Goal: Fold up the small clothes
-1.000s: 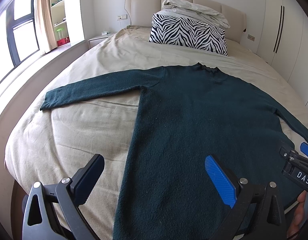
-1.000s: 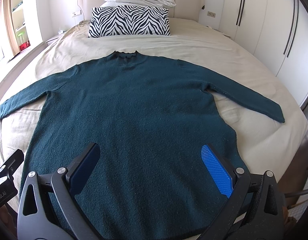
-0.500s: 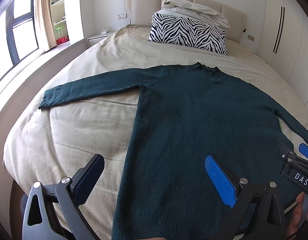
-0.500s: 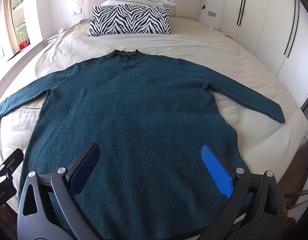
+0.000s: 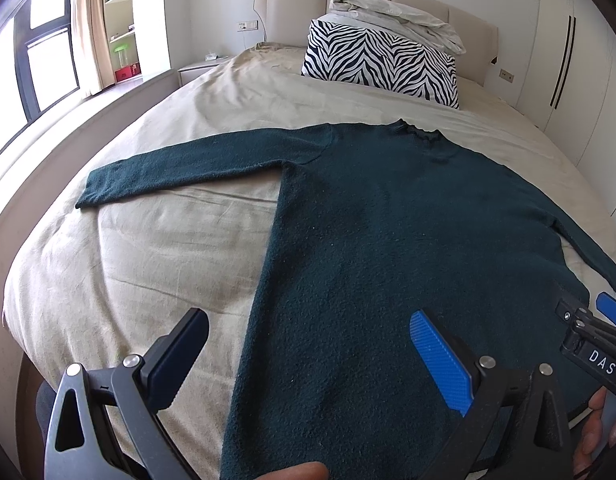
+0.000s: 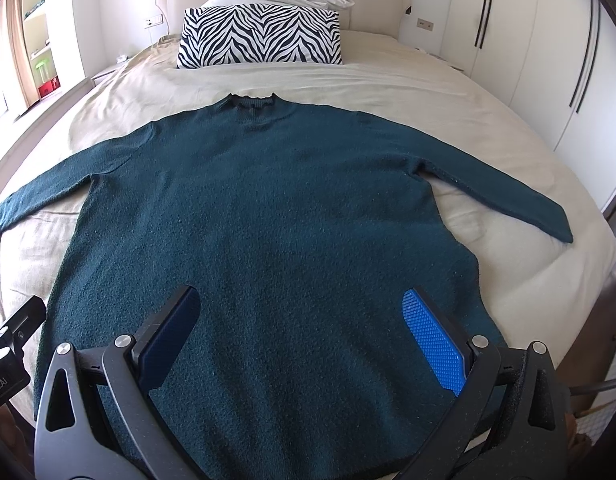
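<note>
Dark teal knitted long-sleeved sweater [image 6: 263,216] spread flat on beige-sheeted bed [image 5: 119,248], collar toward zebra-striped pillow [image 6: 259,36]. Left gripper [image 5: 308,344] and right gripper [image 6: 303,324]: jaws apart, empty, above hem. Left view only: window, fingertip at bottom edge. Right view only: whole right sleeve.

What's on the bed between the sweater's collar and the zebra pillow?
Nothing: only bare beige bedsheet lies between the sweater collar and the zebra pillow. The right wrist view shows it most squarely; the left wrist view agrees.
</note>
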